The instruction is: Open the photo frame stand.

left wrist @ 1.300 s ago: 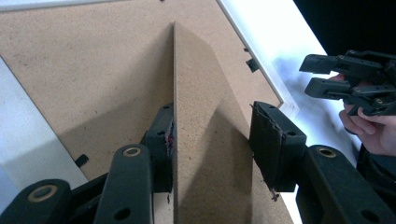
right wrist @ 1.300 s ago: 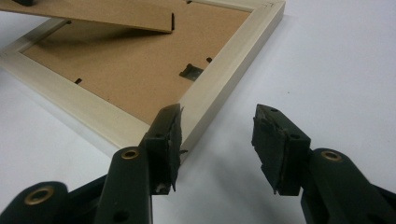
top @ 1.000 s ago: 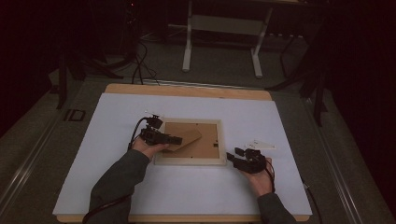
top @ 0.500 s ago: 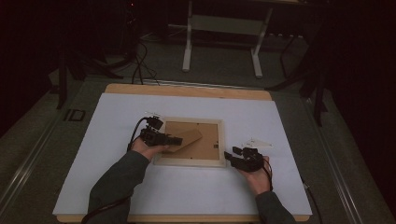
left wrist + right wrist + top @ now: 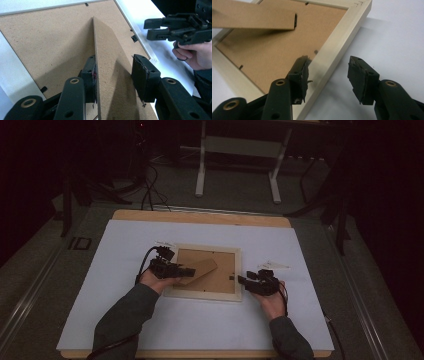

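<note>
Lying face-down at table (image 5: 125, 320) centre: frame (image 5: 207, 293), brown backing up, with its stand (image 5: 200, 271) swung up off the backing.

Left gripper (image 5: 187, 271) comes in from 9 o'clock of the frame. Jaws apart and have just been closing a little. Left gripper view: stand (image 5: 110, 75) sits between the jaws, its edge against the left pad (image 5: 91, 77), right pad clear of it. Not clamped.

Stand's long axis runs from roughly 8 o'clock toward 2 o'clock in the high view, in line with the left gripper's reach. Left hand is plainly the nearer one to it.

Right gripper (image 5: 243, 281) sits at 3 o'clock of the frame, jaws apart. Right gripper view: jaws straddle the pale frame rail (image 5: 337, 50), no pad pressing on it.

Judgement: next move turns on the left gripper; a short squeeze would pinch the stand across its thickness, while the right steadies the rail.
</note>
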